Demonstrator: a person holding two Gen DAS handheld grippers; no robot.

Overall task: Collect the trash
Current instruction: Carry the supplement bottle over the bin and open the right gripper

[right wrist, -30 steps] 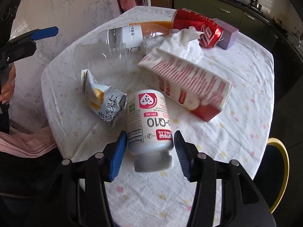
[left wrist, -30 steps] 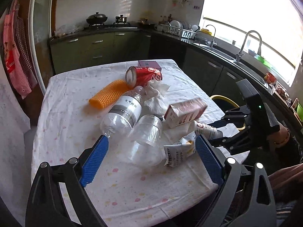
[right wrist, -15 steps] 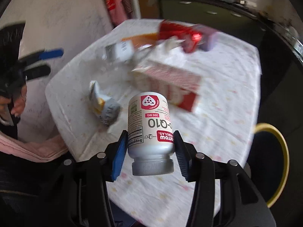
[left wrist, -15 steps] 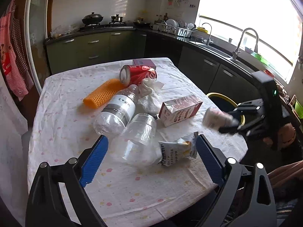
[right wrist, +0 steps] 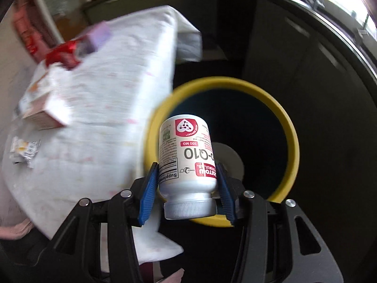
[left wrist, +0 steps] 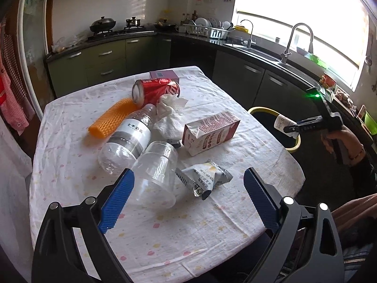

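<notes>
The right gripper (right wrist: 187,184) has its blue pads clamped on a white pill bottle (right wrist: 186,162), cap toward the camera, label upside down. It hangs over the mouth of a yellow-rimmed bin (right wrist: 292,146) that stands on the floor just off the table's edge; inside the bin something pale and round lies at the bottom — what it is I cannot tell. From the left wrist view the same bottle (left wrist: 281,122) shows small above the bin rim (left wrist: 261,110), with the person's hand (left wrist: 341,139) behind the tool.

The left gripper (left wrist: 188,200) hovers wide apart over the near side of the table (left wrist: 188,235), nothing between its pads. Just ahead of it lies a clear plastic cup (left wrist: 155,172) on its side, touching a crumpled snack wrapper (left wrist: 205,179). Behind those: a clear water bottle (left wrist: 129,139), a milk carton (left wrist: 209,132), a wad of tissue (left wrist: 169,115), a dented red can (left wrist: 155,90), an orange ridged piece (left wrist: 110,118) and a small purple box (left wrist: 163,74) — all on the spotted white cloth.
</notes>
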